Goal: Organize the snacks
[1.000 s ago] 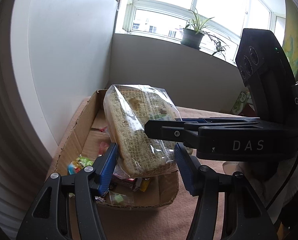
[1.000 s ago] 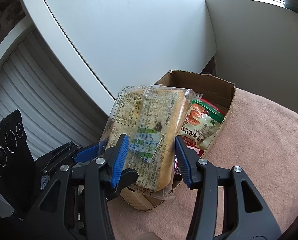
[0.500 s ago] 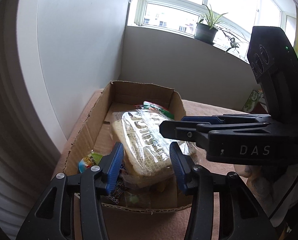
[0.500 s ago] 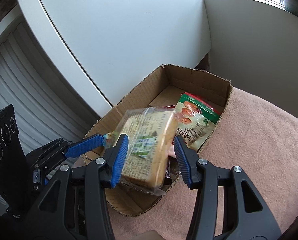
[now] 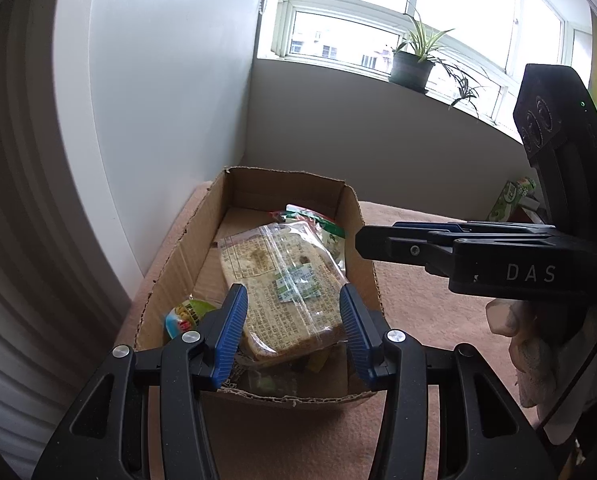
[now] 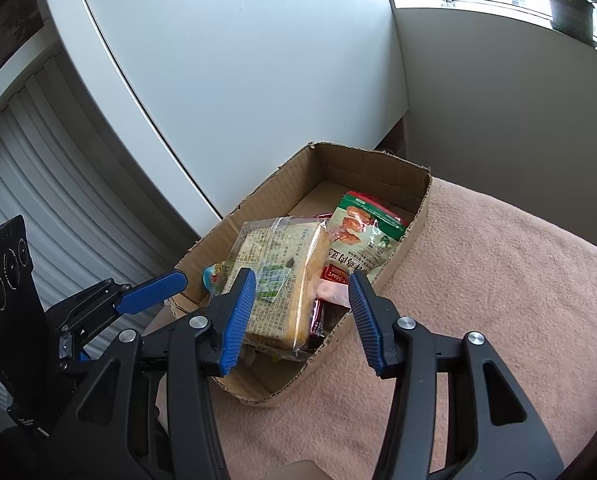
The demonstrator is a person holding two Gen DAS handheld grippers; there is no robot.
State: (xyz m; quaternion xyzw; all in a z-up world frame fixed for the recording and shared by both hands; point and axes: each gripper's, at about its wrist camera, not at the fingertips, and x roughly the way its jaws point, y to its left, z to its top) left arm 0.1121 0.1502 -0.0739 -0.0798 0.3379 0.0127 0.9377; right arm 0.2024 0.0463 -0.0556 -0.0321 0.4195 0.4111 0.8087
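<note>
While the bread pack [image 5: 286,284] lies in the cardboard box [image 5: 186,248], tilted on top of smaller snacks, you're between items: placement looks done, next pick not started.

Left wrist view: your left gripper [image 5: 294,326] hangs over the box's near end, jaws apart, nothing clamped; the bread shows between the pads but sits lower, in the box, and I see no pad pressing it. Your right gripper [image 5: 382,240] pokes in from the right, side-on, so its gap can't be read here. A yellow-blue small snack [image 5: 186,314] sits by the left wall, and a green pouch [image 5: 318,228] lies behind the bread. A potted plant [image 5: 412,64] is on the sill; a gloved hand [image 5: 514,332] holds the right tool.

Right wrist view: right gripper [image 6: 302,316] jaws apart, empty, above the box's near corner. This view alone shows the green pouch's printed front [image 6: 362,236], a red pack [image 6: 332,280] under it, and the pink blanket [image 6: 498,300] bare of snacks. The left view alone shows a green carton [image 5: 510,200] far right.

Next move, likely: back both tools off, then find any snack outside the box.
</note>
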